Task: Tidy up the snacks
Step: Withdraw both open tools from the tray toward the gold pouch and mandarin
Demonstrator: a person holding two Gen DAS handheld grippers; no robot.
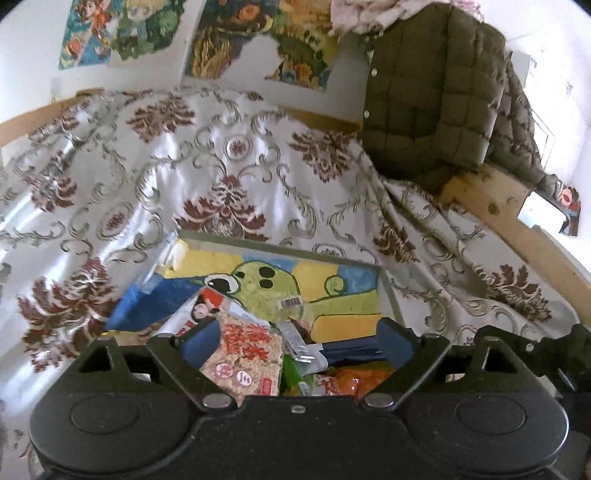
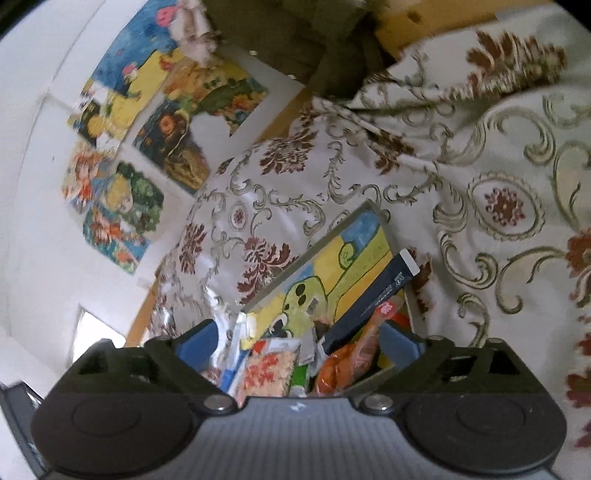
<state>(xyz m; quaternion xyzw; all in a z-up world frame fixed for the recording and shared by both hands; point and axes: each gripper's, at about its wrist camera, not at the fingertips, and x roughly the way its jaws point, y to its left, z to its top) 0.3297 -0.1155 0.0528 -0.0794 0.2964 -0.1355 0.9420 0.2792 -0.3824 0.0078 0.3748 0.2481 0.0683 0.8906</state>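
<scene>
Left gripper (image 1: 295, 345) spread wide, nothing between the blue pads, poised over the snack heap; right gripper (image 2: 297, 341) likewise wide and empty. Nearest, under both claws: a rice-cracker packet (image 1: 245, 356) printed in red characters too blurred to read, an orange bag (image 1: 345, 382) to its right, a green wrapper and a silver foil pouch between them. In the right wrist view, a dark navy pouch (image 2: 369, 299) with a white end, propped upright against the tray's right wall; small white print on it, not legible. All gathered at the near end of a shallow tray (image 1: 388, 291) lined with a cartoon frog picture, a barcode sticker (image 1: 290, 302) stuck on the frog, digits unreadable. A blue packet (image 1: 147, 306) tipped over the tray's left edge, likely to slide onto the floral bedspread (image 1: 221, 155) if nudged. Leaning navy pouch liable to topple out, judging by its tilt. Further back, a quilted olive jacket (image 1: 436, 96), then anime posters (image 1: 122, 29) on the wall.
</scene>
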